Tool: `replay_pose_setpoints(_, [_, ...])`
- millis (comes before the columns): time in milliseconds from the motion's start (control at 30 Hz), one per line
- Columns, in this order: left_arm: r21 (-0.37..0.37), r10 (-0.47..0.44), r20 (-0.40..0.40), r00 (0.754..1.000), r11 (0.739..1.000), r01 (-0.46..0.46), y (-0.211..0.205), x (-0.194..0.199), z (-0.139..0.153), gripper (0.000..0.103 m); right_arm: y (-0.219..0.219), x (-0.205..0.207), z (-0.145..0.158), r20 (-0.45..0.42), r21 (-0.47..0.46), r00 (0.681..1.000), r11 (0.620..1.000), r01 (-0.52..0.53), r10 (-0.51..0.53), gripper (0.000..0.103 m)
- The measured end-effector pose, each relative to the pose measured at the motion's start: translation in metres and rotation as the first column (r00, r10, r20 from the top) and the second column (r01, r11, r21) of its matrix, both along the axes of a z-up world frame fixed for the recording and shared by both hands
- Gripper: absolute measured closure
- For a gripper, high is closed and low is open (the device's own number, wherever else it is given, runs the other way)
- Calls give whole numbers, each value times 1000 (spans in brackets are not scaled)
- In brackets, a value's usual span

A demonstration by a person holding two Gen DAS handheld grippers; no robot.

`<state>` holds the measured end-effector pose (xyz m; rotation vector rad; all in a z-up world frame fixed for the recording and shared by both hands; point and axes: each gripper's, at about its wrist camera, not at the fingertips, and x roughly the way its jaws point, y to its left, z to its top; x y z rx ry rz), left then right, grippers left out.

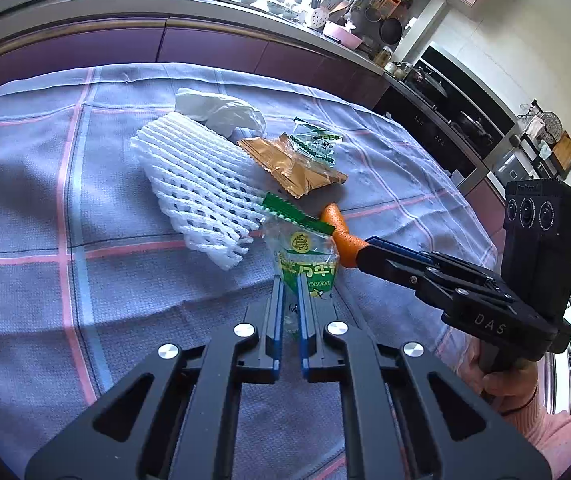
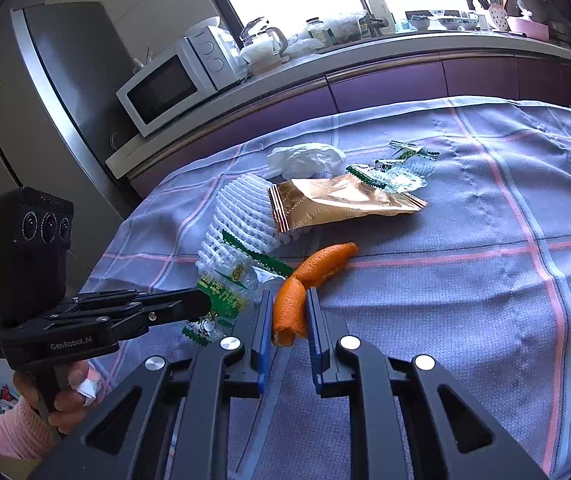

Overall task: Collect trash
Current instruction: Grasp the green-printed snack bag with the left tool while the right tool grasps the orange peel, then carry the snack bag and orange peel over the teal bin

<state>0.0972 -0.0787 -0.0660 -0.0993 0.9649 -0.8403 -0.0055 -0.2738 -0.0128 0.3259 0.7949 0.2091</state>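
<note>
My left tongs pinch the green wrapper and my right tongs pinch the orange peel on the counter.

Ahead of the left gripper, the foam net, gold wrapper and white bag crowd the cloth; to its left the cloth lies bare. Right of the right gripper the cloth is open. The two grippers sit close together, leaving little gap between them.
</note>
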Motion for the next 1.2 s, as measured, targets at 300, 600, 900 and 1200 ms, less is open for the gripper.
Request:
replay_pose_setpoints(300, [-19,40,70,997,999,-38,38,-23,20,99,12,-8,16,44,30,998,998,-49,48,89])
replay_pose_setpoints(600, [-61,163,120,979,986,-157,115,-46,38,99,59,-5,34,94,66,979,980,-189,183,89])
replay_pose_setpoints(900, [-82,339,136,931,940,-331,198,-69,47,99,132,13,37,100,93,922,919,-384,375,89])
replay_pose_setpoints(1200, [-98,534,150,832,845,-525,286,-94,51,99,209,34,41,91,86,816,812,-577,571,89])
